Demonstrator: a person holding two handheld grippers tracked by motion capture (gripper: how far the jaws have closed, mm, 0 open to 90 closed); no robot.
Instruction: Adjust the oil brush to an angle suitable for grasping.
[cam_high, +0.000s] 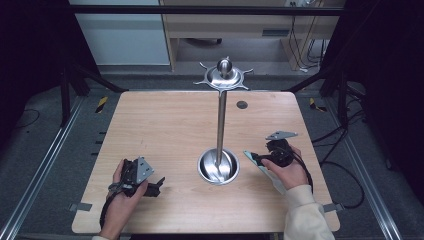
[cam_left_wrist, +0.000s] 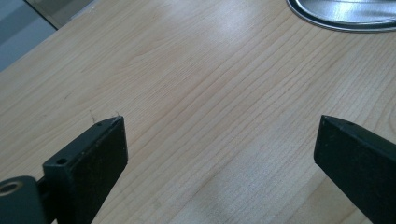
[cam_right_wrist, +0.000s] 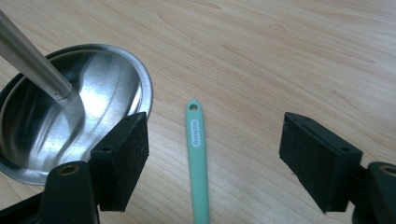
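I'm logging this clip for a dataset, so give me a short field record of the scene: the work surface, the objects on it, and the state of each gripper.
surface: wooden table
stand: steel stand with round dished base, upright pole and hooked top disc
tool: mint green handle lying flat on the table, right of the base, hanging hole at its far end
left gripper: open, nothing between the jaws, bare wood below
right gripper: open, jaws either side of the green handle, pads not touching it

Mint-green utensil handle (cam_right_wrist: 198, 158), flat (hanging hole visible)
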